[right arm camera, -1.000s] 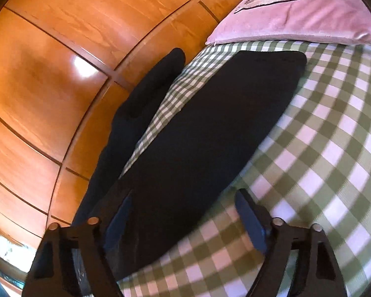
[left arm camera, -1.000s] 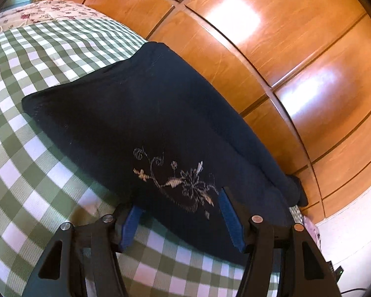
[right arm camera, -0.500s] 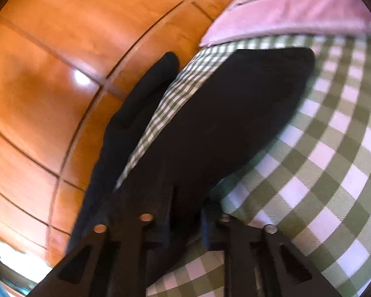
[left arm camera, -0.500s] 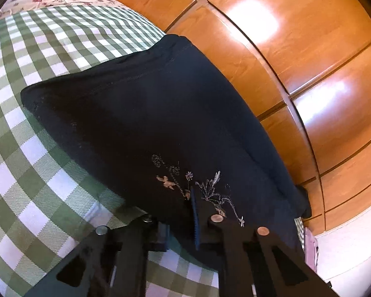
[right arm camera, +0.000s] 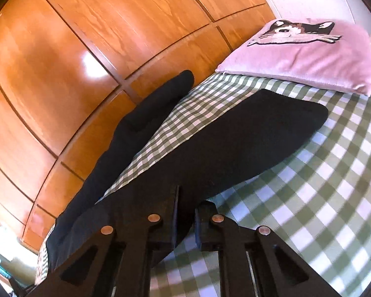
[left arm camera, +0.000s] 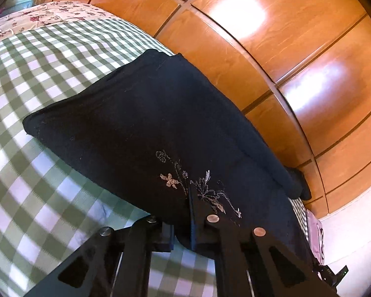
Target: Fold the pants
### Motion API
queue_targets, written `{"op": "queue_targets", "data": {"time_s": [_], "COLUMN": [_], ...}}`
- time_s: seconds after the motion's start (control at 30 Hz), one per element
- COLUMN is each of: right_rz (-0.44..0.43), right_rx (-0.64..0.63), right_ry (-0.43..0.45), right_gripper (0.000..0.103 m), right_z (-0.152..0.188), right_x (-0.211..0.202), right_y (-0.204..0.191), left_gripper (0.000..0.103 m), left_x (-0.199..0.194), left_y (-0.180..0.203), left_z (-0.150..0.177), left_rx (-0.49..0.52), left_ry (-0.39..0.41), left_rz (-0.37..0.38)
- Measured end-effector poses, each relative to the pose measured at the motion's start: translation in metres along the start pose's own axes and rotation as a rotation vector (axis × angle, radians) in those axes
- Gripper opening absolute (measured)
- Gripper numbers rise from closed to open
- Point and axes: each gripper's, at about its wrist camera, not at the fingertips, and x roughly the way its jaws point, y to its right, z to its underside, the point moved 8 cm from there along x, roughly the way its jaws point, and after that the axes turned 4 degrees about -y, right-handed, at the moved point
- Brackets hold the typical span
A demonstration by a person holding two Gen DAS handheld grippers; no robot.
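Pants (left arm camera: 141, 123), dark and laid along the far edge of the green checked bedspread (left arm camera: 24, 79), lie close against the wooden wardrobe (left arm camera: 272, 57). My left gripper (left arm camera: 183, 225) has its 2 fingers pressed together on the near edge of the fabric, just below the pale floral embroidery (left arm camera: 197, 185); the pinched cloth itself is mostly hidden behind the black fingers. Only this left view shows the embroidery and the wide upper part of the pants, plus a flowered cover (left arm camera: 37, 17) at the far end; the legs run off out of sight to the right.

My right gripper (right arm camera: 186, 220) is likewise clamped on the near edge of a leg, the fold of cloth half hidden between the fingers. Only this view shows the 2 legs apart, 1 hanging off the bed's edge against the wardrobe, and the pink pillow (right arm camera: 309, 59) beyond the hem.
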Motion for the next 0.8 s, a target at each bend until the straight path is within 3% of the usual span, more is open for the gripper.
{"op": "queue_targets", "data": {"time_s": [0.27,0.57,0.8], "right_rz": [0.012,0.018,0.038], "right_rx": [0.011,-0.017,-0.050], "right_ry": [-0.046,-0.096,-0.134], "right_gripper": [0.011,0.011,0.011], "right_z": [0.020,0.044,0.065], "right_x": [-0.017,-0.032,-0.039], "right_y": [0.018,0.026,0.030], "left_gripper": [0.007,0.007,0.010], "left_x": [-0.024,-0.050,-0.034], "left_y": [0.002,-0.007,-0.023], "left_z": [0.014,0.025,0.032], "left_rx": [0.041,0.006,-0.038], "left_ry": [0.013,0.063,0.027], "left_rz": [-0.005,-0.027,-0.085]}}
